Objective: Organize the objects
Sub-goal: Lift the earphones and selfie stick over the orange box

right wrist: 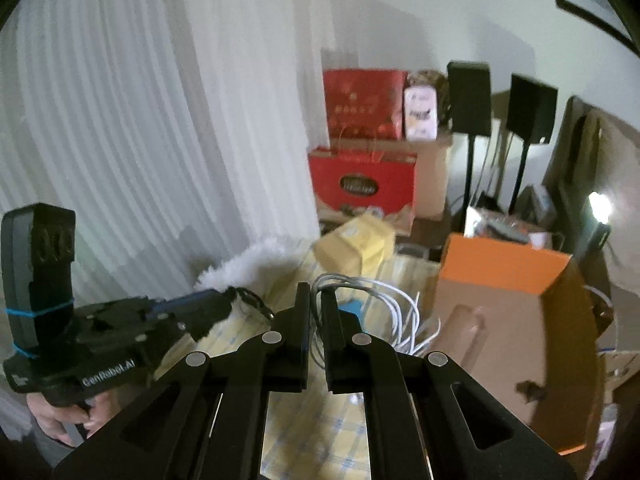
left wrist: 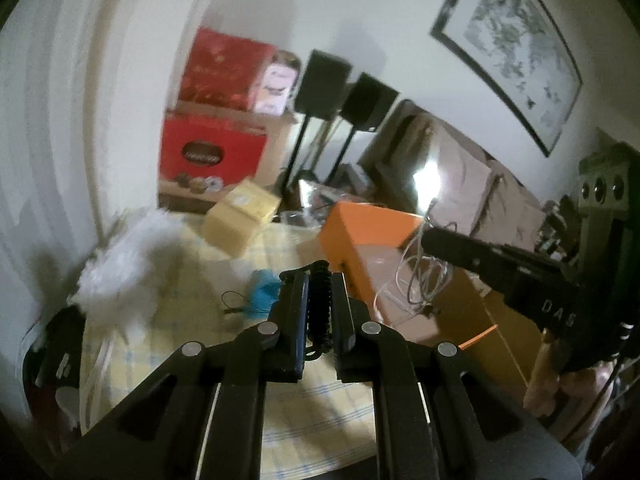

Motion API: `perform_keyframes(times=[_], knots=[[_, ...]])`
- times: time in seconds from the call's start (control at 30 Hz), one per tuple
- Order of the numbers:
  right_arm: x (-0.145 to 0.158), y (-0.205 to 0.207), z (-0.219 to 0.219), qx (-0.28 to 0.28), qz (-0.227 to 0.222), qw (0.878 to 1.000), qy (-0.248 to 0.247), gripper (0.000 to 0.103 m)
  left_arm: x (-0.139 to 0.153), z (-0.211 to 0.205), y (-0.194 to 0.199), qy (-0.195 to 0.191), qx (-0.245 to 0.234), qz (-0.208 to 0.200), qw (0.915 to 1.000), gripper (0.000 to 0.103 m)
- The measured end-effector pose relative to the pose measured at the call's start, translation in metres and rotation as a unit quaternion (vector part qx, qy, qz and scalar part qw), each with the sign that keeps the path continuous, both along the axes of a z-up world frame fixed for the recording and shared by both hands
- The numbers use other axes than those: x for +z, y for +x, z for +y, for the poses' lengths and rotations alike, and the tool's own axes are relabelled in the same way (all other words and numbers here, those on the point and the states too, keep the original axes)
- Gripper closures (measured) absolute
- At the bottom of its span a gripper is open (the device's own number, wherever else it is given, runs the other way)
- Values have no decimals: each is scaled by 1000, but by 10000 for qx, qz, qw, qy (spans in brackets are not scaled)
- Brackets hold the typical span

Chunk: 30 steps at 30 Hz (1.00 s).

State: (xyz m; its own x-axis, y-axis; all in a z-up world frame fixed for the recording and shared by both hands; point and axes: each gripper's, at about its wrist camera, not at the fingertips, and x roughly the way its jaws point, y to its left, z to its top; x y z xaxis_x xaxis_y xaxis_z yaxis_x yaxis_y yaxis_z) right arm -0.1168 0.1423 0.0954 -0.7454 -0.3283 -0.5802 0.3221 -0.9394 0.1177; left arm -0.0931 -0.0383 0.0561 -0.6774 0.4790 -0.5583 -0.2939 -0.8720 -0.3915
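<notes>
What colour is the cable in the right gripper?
White cable, clearest in the right wrist view.

We cannot read the blurred print on the red boxes [left wrist: 216,128]. The framed picture [left wrist: 516,48] is cut off by the edge, and the blue thing [left wrist: 262,294] stays half hidden behind the left gripper [left wrist: 319,280].

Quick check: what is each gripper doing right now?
Left gripper: shut on a black coiled cord.
Right gripper: shut on a white cable bundle.

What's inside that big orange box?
The orange box is open. Its brown floor looks mostly bare; white cables hang over its near edge from the right claw. Its near corners are hidden.
</notes>
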Motion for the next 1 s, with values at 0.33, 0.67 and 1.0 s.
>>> perform_keyframes(times=[0.33,0.67,1.0], knots=[[35,12,46,-445,246,9987,103,98,22,56,-11,29,-476,127,9988,94],[24,6,94,-890,41,9960,38,99,11,118,-23,69,-1036,-92,9946,94],[17,2,117,-951,-90,9954,-55,98,-5,159,-29,-61,-1279,-310,9913,94]])
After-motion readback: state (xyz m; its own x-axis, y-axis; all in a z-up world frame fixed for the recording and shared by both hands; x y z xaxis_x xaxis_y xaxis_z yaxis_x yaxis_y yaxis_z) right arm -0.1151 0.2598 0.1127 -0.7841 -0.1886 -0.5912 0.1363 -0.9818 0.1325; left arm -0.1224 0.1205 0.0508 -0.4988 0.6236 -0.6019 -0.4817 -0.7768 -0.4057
